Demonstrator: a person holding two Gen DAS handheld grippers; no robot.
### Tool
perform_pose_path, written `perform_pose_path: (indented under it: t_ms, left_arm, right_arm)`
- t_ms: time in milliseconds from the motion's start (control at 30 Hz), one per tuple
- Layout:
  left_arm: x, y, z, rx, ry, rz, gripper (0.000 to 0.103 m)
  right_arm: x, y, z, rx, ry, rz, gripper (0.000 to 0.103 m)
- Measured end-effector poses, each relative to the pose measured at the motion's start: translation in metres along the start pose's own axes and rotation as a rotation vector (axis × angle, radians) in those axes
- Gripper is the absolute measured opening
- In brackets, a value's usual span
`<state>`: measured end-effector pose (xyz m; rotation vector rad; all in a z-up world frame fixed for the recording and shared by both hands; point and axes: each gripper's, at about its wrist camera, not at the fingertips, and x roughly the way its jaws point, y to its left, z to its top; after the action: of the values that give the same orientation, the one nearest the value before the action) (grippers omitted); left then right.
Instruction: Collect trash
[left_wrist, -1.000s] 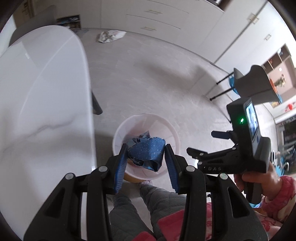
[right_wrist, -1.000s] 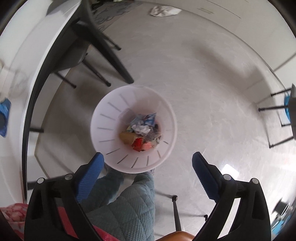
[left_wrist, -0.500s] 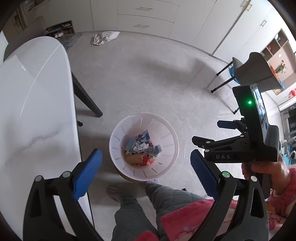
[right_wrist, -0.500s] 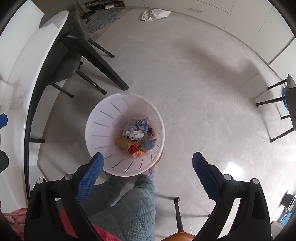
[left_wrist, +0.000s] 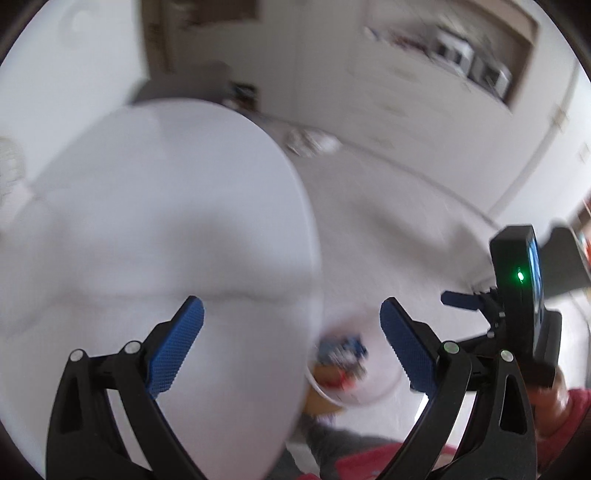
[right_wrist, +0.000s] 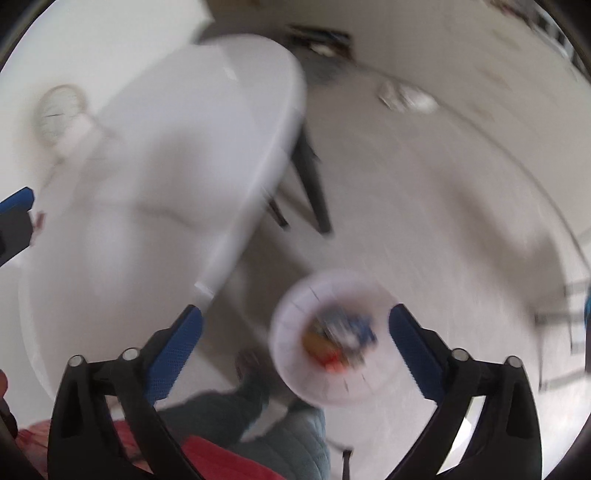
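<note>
Both views are motion-blurred. The white trash bin (right_wrist: 295, 321) stands on the floor with several coloured scraps (right_wrist: 341, 338) inside; in the left wrist view the bin (left_wrist: 373, 395) is partly hidden by the table edge. My left gripper (left_wrist: 291, 317) is open and empty, over the white table's edge. My right gripper (right_wrist: 295, 326) is open and empty, above the bin. The right gripper also shows in the left wrist view (left_wrist: 476, 306), and a left fingertip (right_wrist: 16, 199) shows in the right wrist view.
A white oval table (left_wrist: 147, 221) fills the left, with dark legs (right_wrist: 314, 184) under it. A crumpled white item (right_wrist: 406, 96) lies on the grey floor by the cabinets. A round white object (right_wrist: 59, 110) sits at the table's far left. My legs (right_wrist: 280, 435) are below.
The left gripper opened and dropped the blue scrap into the bin, then both grippers swung up and left toward the table. The bin now sits lower in both views.
</note>
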<state>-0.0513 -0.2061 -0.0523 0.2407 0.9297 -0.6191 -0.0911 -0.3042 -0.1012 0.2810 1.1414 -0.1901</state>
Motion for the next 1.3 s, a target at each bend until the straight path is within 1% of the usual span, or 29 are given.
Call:
perform_pose_path:
  t_ms: [100, 167, 200, 233, 267, 300, 333, 400, 433, 533, 600, 633, 733, 800, 933, 1033, 1300]
  left_arm:
    - [-0.044, 0.031, 0.014, -0.058, -0.108, 0.072, 0.092]
    - [-0.083, 0.055, 0.026, -0.106, -0.21, 0.158, 0.092]
    - [-0.096, 0.063, 0.031, -0.12, -0.242, 0.183, 0.092]
    - [-0.116, 0.073, 0.039, -0.141, -0.289, 0.222, 0.096]
    - [-0.133, 0.08, 0.046, -0.158, -0.327, 0.258, 0.096]
    - [-0.154, 0.09, 0.055, -0.181, -0.373, 0.307, 0.096]
    - [-0.168, 0.096, 0.062, -0.198, -0.403, 0.338, 0.096]
    - [-0.198, 0.107, 0.075, -0.233, -0.457, 0.389, 0.096]
    - [-0.208, 0.111, 0.083, -0.25, -0.47, 0.404, 0.096]
    - [-0.234, 0.121, 0.1, -0.307, -0.495, 0.435, 0.096]
    - [-0.245, 0.123, 0.107, -0.344, -0.512, 0.462, 0.096]
    - [-0.246, 0.125, 0.109, -0.352, -0.514, 0.464, 0.096]
    - [-0.248, 0.126, 0.108, -0.361, -0.509, 0.432, 0.096]
    - [-0.246, 0.124, 0.108, -0.361, -0.502, 0.416, 0.096]
    - [-0.246, 0.118, 0.104, -0.345, -0.498, 0.422, 0.096]
    - [-0.246, 0.111, 0.101, -0.338, -0.495, 0.421, 0.096]
    - [-0.236, 0.115, 0.104, -0.324, -0.474, 0.406, 0.096]
  right_arm:
    - [-0.031, 0.045, 0.04, -0.09, -0.109, 0.045, 0.1]
    - [-0.054, 0.071, 0.066, -0.141, -0.169, 0.072, 0.1]
    - [-0.064, 0.08, 0.077, -0.157, -0.197, 0.085, 0.1]
    - [-0.081, 0.094, 0.093, -0.177, -0.248, 0.099, 0.1]
    - [-0.095, 0.102, 0.106, -0.188, -0.287, 0.102, 0.1]
    - [-0.117, 0.118, 0.124, -0.203, -0.347, 0.095, 0.1]
    - [-0.129, 0.125, 0.135, -0.213, -0.375, 0.09, 0.1]
    - [-0.156, 0.142, 0.156, -0.234, -0.437, 0.082, 0.1]
    - [-0.173, 0.151, 0.168, -0.241, -0.479, 0.081, 0.1]
    - [-0.209, 0.169, 0.189, -0.238, -0.552, 0.09, 0.101]
    - [-0.223, 0.174, 0.191, -0.228, -0.578, 0.096, 0.101]
    - [-0.231, 0.178, 0.19, -0.223, -0.601, 0.089, 0.101]
    - [-0.243, 0.179, 0.187, -0.221, -0.637, 0.056, 0.101]
    - [-0.246, 0.178, 0.184, -0.221, -0.647, 0.038, 0.101]
    - [-0.245, 0.174, 0.177, -0.217, -0.651, -0.002, 0.101]
    - [-0.242, 0.175, 0.174, -0.208, -0.641, -0.005, 0.101]
    - [-0.236, 0.18, 0.169, -0.22, -0.619, -0.011, 0.101]
